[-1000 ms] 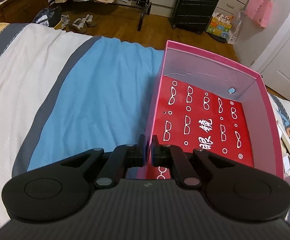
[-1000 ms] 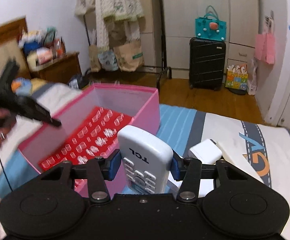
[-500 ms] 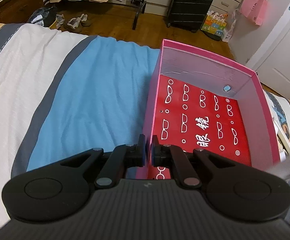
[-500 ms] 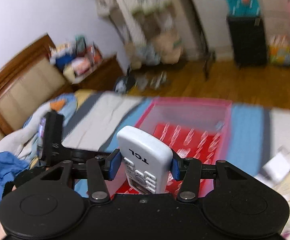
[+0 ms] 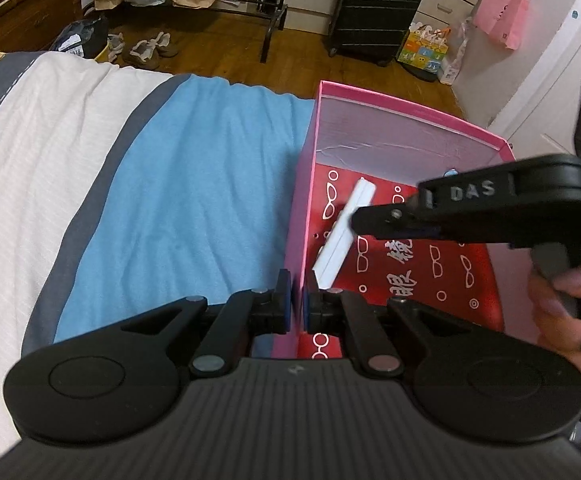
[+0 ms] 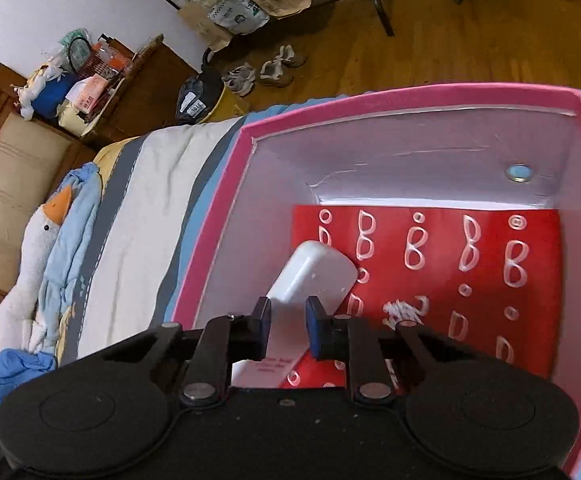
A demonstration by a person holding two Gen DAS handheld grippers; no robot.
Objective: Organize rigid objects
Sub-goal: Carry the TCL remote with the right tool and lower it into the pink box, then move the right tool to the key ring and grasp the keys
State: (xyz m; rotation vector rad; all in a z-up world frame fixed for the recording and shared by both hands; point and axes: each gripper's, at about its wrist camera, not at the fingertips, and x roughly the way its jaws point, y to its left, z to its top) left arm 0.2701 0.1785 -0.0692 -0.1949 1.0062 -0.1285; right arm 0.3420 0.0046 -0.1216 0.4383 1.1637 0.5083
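A pink box (image 5: 406, 110) with a red patterned floor stands on the bed. My left gripper (image 5: 296, 306) is shut on the box's near left wall. My right gripper (image 6: 288, 330) is inside the box; in the left wrist view it reaches in from the right (image 5: 374, 224). A white TCL remote (image 6: 310, 276) lies tilted against the box's left wall, back side up, between the right fingers; it also shows edge-on in the left wrist view (image 5: 344, 232). The right jaws stand slightly apart, with a gap to the remote on each side.
The bed cover (image 5: 170, 184) has blue, grey and white stripes. A goose plush (image 6: 38, 248) and blue clothes lie by the headboard. Shoes (image 5: 146, 46), paper bags and a black suitcase (image 5: 374, 8) are on the wooden floor beyond.
My right gripper carried the remote over the box, lowered it inside and released it. The remote now rests face down on the box floor. The left gripper kept holding the wall.
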